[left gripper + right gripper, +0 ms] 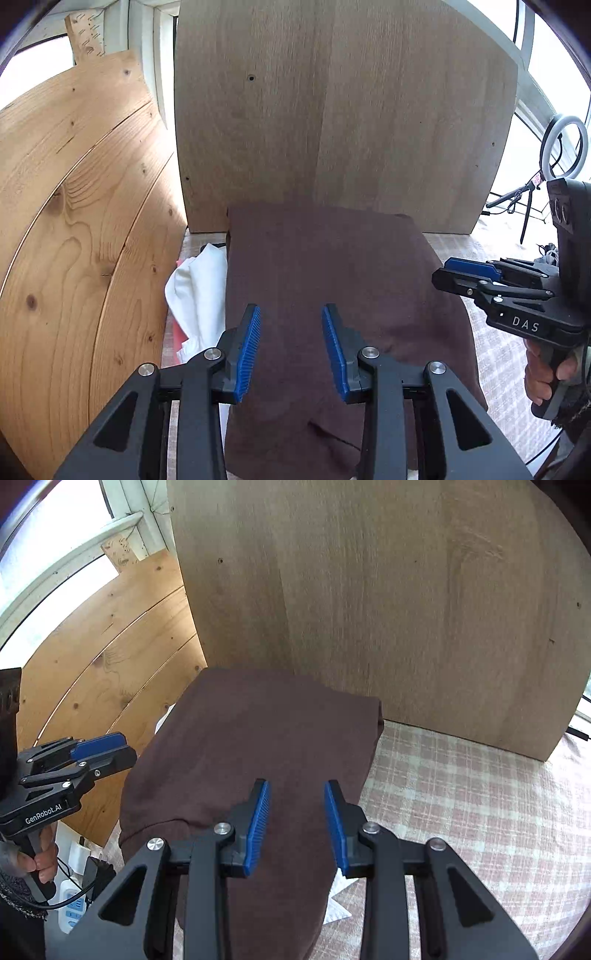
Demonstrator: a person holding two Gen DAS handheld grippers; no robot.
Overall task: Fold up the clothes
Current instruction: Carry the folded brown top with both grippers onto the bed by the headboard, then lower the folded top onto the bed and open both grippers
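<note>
A dark brown garment [332, 288] lies folded flat on the checked tablecloth [509, 369]; it also shows in the right wrist view [251, 746]. My left gripper [291, 314] is open and empty, hovering above the garment's near part. My right gripper [297, 788] is open and empty above the garment's right side. The right gripper shows at the right edge of the left wrist view [465, 273], and the left gripper at the left of the right wrist view [103, 749]. Neither holds cloth.
A white cloth [199, 291] lies bunched left of the garment. A grey-brown wooden board [340, 110] stands upright behind it, pine boards [74, 221] lean at the left. A ring light [563, 146] stands far right. A power strip [72, 904] lies below the table's left edge.
</note>
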